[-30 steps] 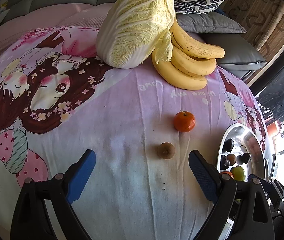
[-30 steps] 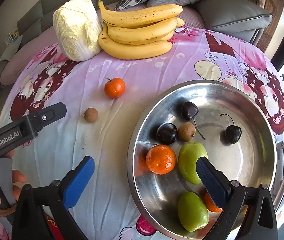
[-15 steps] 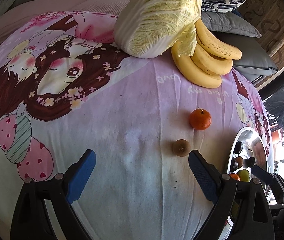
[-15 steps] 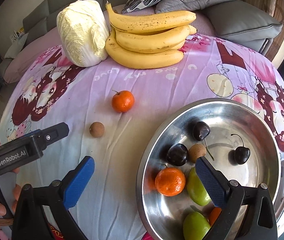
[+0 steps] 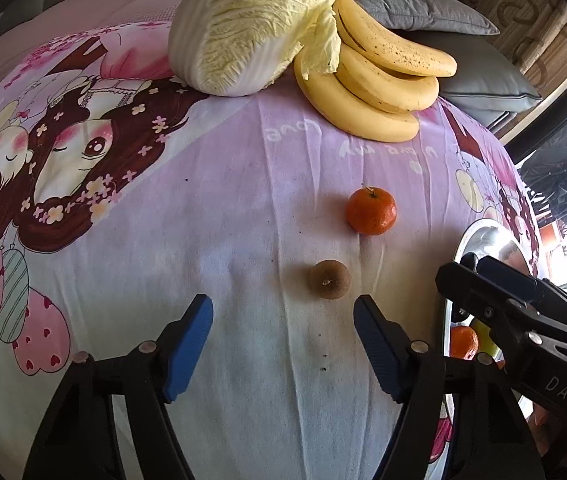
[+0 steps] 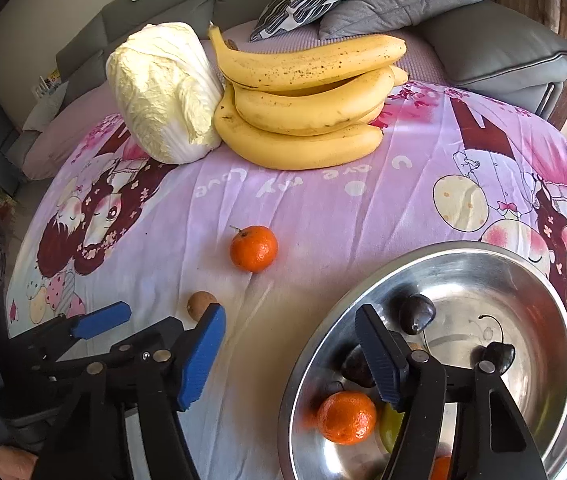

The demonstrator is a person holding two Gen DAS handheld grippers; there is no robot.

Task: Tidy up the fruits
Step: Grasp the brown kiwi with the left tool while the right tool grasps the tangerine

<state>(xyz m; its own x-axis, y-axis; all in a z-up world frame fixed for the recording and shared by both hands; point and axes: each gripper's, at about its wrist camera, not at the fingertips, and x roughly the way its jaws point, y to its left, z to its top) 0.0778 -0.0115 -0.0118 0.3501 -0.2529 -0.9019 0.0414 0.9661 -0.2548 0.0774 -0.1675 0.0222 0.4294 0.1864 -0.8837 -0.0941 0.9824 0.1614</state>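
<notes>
Near the surface's middle, a small brown fruit (image 5: pixel 330 280) is approached by the open, empty left claw (image 5: pixel 283 320); the right claw (image 6: pixel 289 350) is likewise spread wide.

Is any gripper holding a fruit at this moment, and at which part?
No. The left gripper and right gripper are both open and empty.

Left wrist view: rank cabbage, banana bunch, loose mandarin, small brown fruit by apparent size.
1. cabbage, though partly cut off by the frame
2. banana bunch
3. loose mandarin
4. small brown fruit, smallest despite being nearest the camera
</notes>
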